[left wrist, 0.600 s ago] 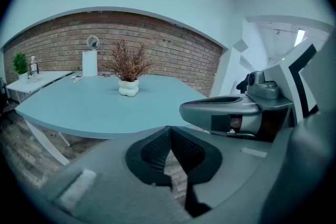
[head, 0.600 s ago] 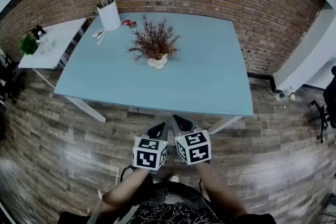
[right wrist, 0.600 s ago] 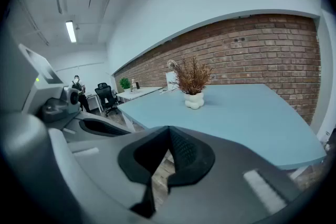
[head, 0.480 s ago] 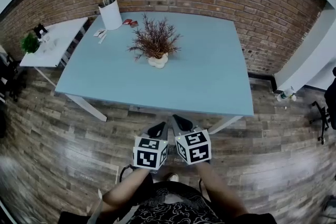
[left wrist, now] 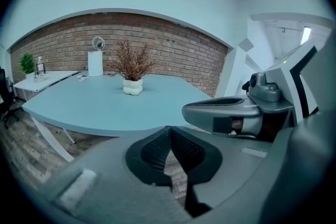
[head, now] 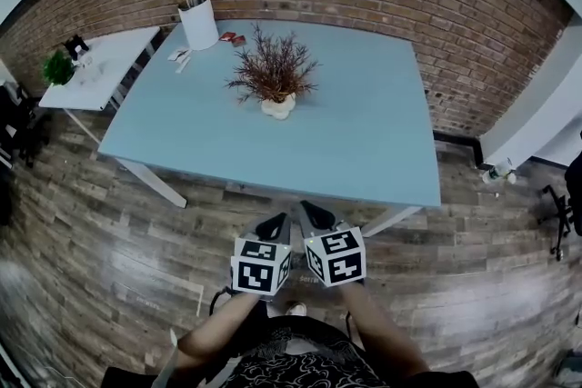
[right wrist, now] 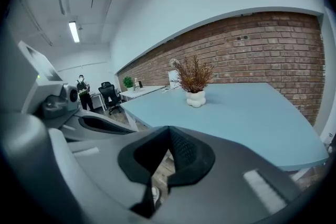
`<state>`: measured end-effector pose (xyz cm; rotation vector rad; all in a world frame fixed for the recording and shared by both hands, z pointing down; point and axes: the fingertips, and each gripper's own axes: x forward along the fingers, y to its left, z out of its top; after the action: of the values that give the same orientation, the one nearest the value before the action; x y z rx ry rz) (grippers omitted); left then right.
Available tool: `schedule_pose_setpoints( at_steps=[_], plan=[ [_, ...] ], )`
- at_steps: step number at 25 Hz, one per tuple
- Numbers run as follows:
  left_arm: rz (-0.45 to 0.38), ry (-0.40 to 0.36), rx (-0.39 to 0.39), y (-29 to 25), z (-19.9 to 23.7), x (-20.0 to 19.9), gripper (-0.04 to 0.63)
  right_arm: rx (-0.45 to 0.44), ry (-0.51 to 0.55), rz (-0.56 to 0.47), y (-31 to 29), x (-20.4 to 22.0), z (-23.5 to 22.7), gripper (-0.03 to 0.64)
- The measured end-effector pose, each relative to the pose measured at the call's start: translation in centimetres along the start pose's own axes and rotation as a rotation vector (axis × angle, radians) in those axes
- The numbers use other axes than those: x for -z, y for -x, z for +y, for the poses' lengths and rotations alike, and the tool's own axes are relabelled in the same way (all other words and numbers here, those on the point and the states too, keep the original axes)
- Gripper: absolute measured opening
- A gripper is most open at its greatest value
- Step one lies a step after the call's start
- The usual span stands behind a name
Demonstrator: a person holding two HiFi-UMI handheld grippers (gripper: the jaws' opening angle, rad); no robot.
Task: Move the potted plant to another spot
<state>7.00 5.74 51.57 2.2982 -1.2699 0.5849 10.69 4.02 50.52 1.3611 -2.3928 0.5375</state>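
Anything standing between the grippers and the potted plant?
Nothing visible: only bare blue table lies between the potted plant and the shut left gripper and right gripper, both off its near edge.

Our left tongs (left wrist: 169, 136) have their jaws pressed together with nothing between them, short of the blue surface's (left wrist: 100, 107) near edge. The right tongs (left wrist: 197, 108) lie just beside them, on the right. Far across the surface the potted plant (left wrist: 132, 70) stands upright in its white pot, well apart from us. A white cylinder (left wrist: 95, 63) stands behind it, before the brick wall (left wrist: 178, 44).
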Motion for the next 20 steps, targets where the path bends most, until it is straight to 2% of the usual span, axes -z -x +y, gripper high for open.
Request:
schedule_pose_setpoints(
  at_steps=[9,20],
  plan=[
    [0.006,0.006,0.012,-2.0,2.2,-0.8,0.0,0.02,-0.007,0.016,-2.6,-0.4,-0.9,0.006],
    [0.026,0.005,0.035,-4.6,7.0,-3.2,0.0,0.059,-0.031,0.038,-7.9,-2.5,-1.8,0.006]
  ],
)
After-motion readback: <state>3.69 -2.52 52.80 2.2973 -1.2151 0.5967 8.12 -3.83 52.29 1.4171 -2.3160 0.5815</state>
